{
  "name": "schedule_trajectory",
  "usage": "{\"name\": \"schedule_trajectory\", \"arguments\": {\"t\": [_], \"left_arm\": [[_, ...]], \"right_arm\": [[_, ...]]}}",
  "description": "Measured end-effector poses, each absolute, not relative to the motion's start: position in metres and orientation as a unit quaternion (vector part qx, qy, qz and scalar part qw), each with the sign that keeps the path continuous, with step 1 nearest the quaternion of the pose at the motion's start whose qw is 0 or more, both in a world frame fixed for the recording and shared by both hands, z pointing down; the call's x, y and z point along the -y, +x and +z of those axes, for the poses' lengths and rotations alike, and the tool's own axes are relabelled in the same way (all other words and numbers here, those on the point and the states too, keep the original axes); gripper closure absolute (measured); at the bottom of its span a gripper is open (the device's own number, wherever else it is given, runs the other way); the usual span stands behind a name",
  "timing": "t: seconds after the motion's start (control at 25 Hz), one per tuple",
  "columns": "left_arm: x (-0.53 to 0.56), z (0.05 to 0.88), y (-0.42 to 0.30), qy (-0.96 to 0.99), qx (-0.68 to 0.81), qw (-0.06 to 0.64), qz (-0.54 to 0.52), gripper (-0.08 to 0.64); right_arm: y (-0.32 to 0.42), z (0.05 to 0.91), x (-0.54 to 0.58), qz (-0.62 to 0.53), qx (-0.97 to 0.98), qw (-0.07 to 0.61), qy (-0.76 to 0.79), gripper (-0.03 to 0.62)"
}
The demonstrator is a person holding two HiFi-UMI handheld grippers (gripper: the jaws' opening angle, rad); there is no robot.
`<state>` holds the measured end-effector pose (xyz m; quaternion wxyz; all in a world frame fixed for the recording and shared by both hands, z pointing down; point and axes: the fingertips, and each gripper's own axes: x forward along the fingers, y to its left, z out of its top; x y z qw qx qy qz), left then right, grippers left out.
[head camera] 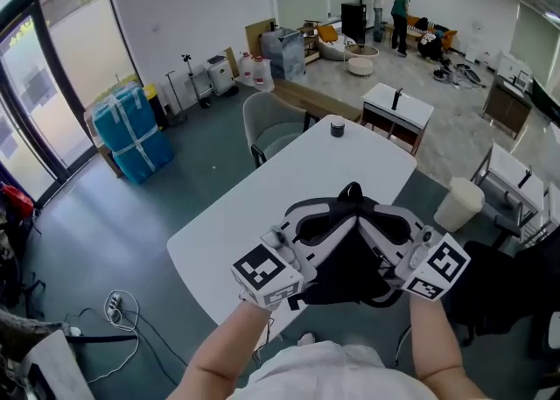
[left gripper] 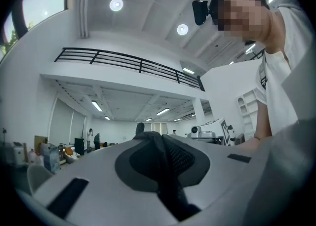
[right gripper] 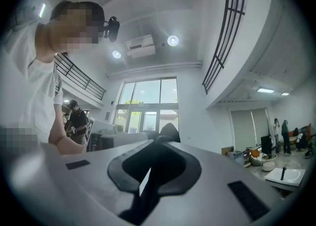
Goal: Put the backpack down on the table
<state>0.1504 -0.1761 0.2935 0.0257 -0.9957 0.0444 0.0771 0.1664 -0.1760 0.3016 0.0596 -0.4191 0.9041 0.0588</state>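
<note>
The backpack [head camera: 348, 271] hangs between the two tools, over the near edge of the white bench [head camera: 262, 197] (whether it touches the bench I cannot tell). The left tool [head camera: 332, 223] and the right tool [head camera: 374, 225] each pinch its black fabric, tips close together.

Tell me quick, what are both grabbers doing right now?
Left gripper: closed, holding the black backpack.
Right gripper: closed, holding the same backpack.

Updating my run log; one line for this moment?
left gripper: shut on backpack | right gripper: shut on backpack | backpack: held over white table
</note>
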Motion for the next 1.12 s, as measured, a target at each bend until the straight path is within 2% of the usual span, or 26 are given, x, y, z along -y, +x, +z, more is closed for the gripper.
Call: {"name": "schedule_trajectory", "arguments": {"t": [0.4, 0.76, 1.12], "left_arm": [[0.294, 0.257, 0.111, -0.985, -0.133, 0.087, 0.073, 0.514], [0.403, 0.278, 0.064, -0.966, -0.238, 0.082, 0.054, 0.514], [0.459, 0.293, 0.052, -0.957, -0.274, 0.089, 0.037, 0.514]], "right_arm": [[0.127, 0.266, 0.298, 0.065, -0.927, 0.079, -0.362, 0.56], [0.078, 0.287, 0.41, 0.044, -0.954, 0.062, -0.289, 0.56], [0.065, 0.301, 0.468, 0.031, -0.964, 0.059, -0.258, 0.56]]}}
